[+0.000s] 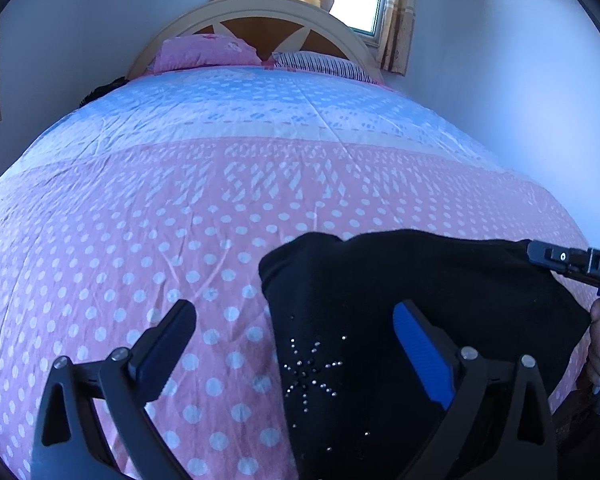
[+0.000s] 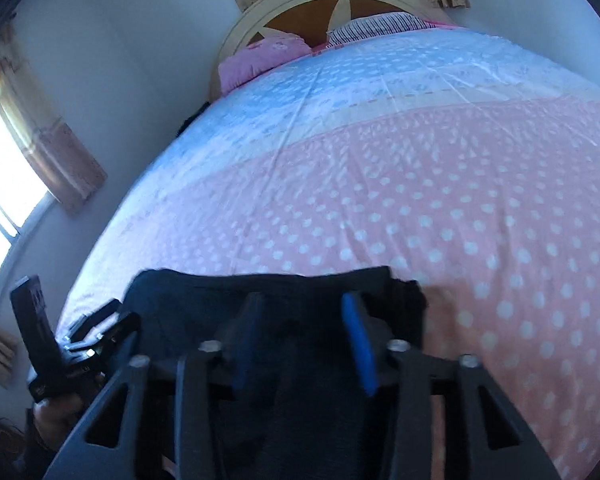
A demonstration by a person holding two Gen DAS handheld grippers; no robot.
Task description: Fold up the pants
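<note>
Now black knit pants with rhinestone star (image 1: pixel 380 320) lie bunched at near edge of pink polka-dot bedspread (image 1: pixel 180 240). We hold left gripper (image 1: pixel 296 356) wide open, empty, straddling cloth edge; right gripper (image 2: pixel 304 340) part-open over pants, grasp unclear, ready for folding.

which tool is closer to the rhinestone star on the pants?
Left. The left tool hangs open right over the rhinestone star on the black pants; the right tool is off at the far edge.

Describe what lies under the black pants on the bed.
The black pants lie on the pink polka-dot bedspread, which shows all around them. The bedspread directly beneath is covered, so whether anything else lies there cannot be seen.
</note>
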